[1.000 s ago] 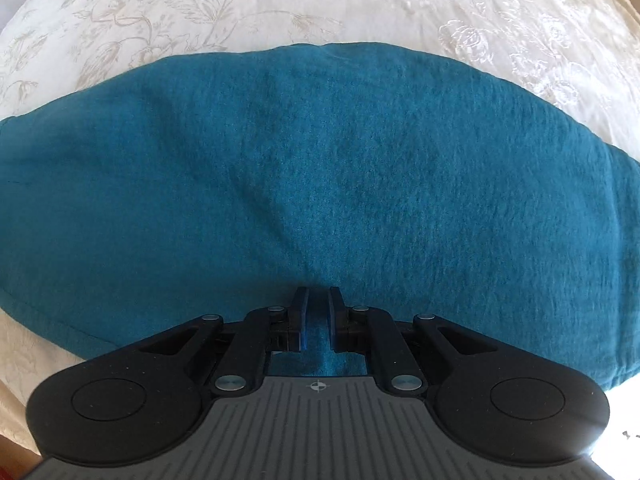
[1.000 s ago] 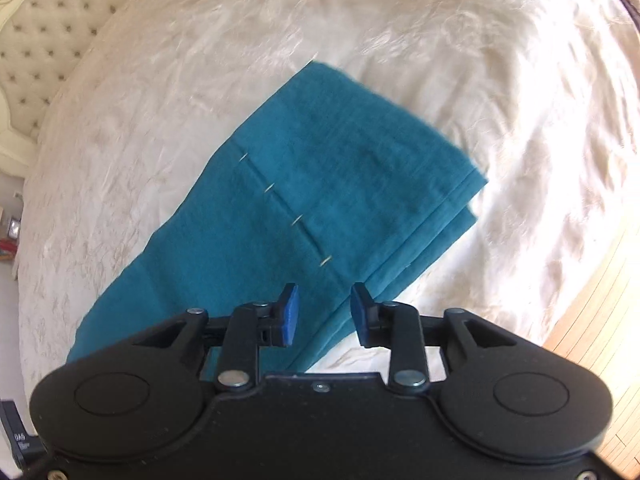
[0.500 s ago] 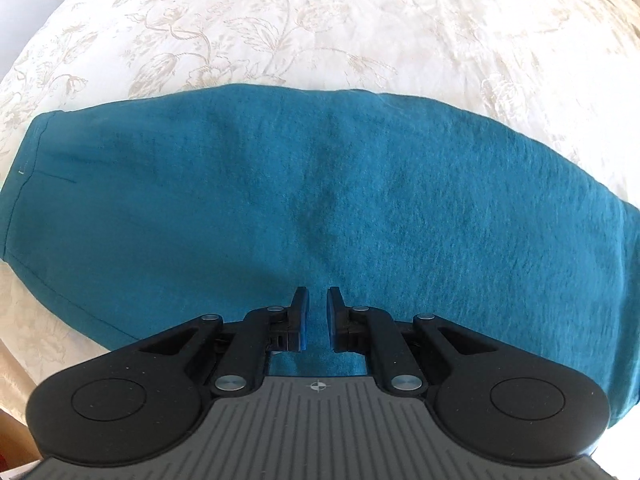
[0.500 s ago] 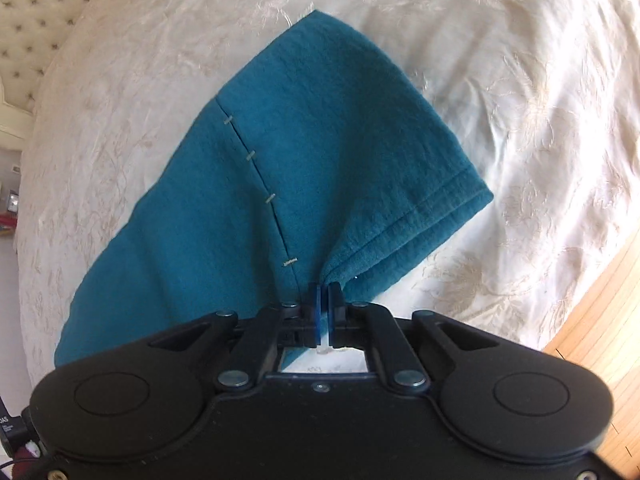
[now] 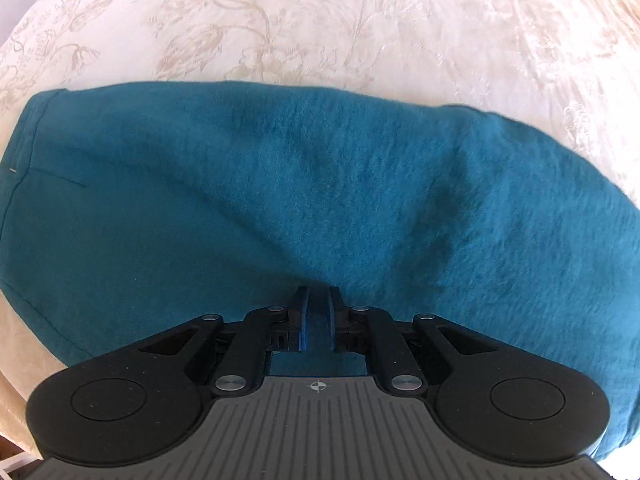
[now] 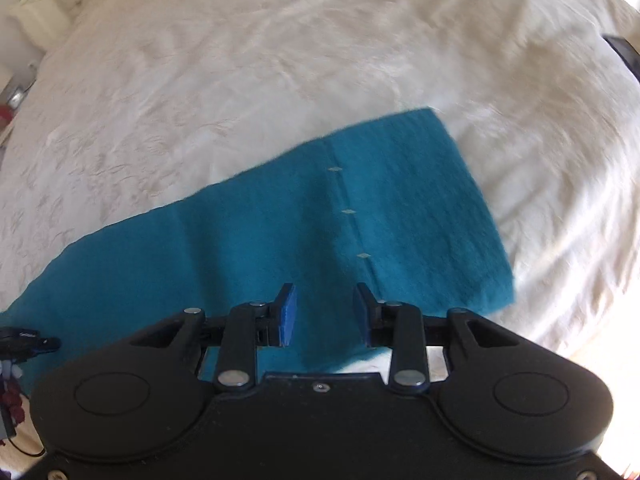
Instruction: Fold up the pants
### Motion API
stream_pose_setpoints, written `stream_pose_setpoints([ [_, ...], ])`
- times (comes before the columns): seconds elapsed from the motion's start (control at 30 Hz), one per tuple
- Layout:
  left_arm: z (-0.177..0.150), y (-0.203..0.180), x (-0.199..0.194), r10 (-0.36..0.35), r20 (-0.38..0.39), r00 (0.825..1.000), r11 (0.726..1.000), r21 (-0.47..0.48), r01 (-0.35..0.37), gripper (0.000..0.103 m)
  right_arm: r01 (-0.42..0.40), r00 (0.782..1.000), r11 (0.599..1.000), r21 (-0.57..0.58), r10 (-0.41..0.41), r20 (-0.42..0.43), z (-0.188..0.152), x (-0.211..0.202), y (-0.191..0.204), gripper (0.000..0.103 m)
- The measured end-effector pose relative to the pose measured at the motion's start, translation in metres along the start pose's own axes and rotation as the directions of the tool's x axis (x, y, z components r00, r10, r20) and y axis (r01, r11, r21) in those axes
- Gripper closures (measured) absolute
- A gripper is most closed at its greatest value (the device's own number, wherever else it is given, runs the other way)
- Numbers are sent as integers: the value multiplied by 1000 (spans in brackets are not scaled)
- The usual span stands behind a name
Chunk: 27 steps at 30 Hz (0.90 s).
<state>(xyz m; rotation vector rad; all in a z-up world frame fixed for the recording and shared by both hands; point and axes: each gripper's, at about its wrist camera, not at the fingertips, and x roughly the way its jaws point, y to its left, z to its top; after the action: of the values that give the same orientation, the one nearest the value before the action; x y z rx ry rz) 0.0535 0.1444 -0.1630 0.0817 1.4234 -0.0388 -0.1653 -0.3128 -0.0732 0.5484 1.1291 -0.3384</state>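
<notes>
Teal pants (image 5: 320,200) spread mid-frame on bed (image 5: 280,20); soft, light, limp. Left gripper (image 5: 316,300) pinching fabric; right gripper (image 6: 325,300) spread, empty. Best taken at hem edge.

Teal pants (image 6: 280,236) lie flat on the cream floral bedspread (image 6: 240,80).

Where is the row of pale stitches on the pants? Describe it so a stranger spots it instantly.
Start at the cream bedspread and find the teal pants lying across it. Near their right end a seam crosses the fabric. The pale stitches dot that seam, the only light marks on otherwise plain teal cloth.
</notes>
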Motion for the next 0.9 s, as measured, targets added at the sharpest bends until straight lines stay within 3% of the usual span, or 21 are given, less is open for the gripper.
stream_pose_setpoints([
  [0.13,-3,4,10,-19,-25,1000,999,39,20,92,-213,977,957,-199,208,-48,24,39,95,50],
  [0.2,-2,4,8,-25,-26,999,997,68,27,93,-307,952,903,-300,292,-94,35,65,147,50],
  [0.33,5,14,-5,-85,-34,996,995,39,87,92,-402,916,783,-475,348,-201,50,114,247,50],
  [0.43,11,29,-20,-99,11,995,994,39,99,93,-453,892,702,-550,361,-273,53,136,300,46],
  [0.53,18,45,-38,-104,71,992,995,20,103,93,-495,869,648,-579,359,-342,58,162,329,43],
  [0.67,33,62,-50,-102,123,987,995,-10,104,92,-531,842,601,-598,293,-453,60,191,347,43],
  [0.77,50,73,-51,-89,149,985,996,-11,92,92,-546,817,597,-588,225,-530,55,210,350,42],
  [0.8,56,76,-52,-81,159,984,997,-6,83,92,-562,801,599,-571,221,-557,54,214,349,46],
  [0.83,61,77,-53,-69,170,983,998,-2,71,93,-578,789,596,-557,232,-569,52,213,347,63],
  [0.87,66,77,-53,-53,185,981,999,0,54,92,-589,787,584,-559,256,-561,50,206,345,74],
  [0.9,70,78,-54,-43,196,980,999,0,44,92,-582,800,570,-580,271,-536,47,197,344,84],
])
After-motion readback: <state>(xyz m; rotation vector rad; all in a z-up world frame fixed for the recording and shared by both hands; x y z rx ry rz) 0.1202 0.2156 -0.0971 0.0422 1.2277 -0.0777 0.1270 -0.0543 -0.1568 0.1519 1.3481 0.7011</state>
